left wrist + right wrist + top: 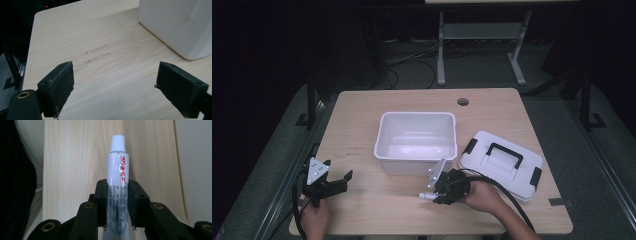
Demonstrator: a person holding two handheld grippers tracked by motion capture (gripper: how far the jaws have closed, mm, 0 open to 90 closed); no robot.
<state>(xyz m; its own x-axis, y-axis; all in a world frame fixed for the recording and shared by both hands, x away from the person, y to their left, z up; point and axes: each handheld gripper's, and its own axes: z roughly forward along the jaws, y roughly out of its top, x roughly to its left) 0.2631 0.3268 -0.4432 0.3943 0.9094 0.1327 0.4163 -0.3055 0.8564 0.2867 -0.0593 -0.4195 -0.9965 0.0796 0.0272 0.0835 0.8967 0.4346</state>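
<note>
While the worktop carries the white bin with its lid set beside it, I'd lift slowly and clear the bin's near wall. My right tool pinches the tube just before that wall; my left tool gapes empty.

Two hand-held grippers, near edge

Left gripper rests low at near left, jaws wide apart; right gripper lies level, pointing left, jaws clamped.
</note>
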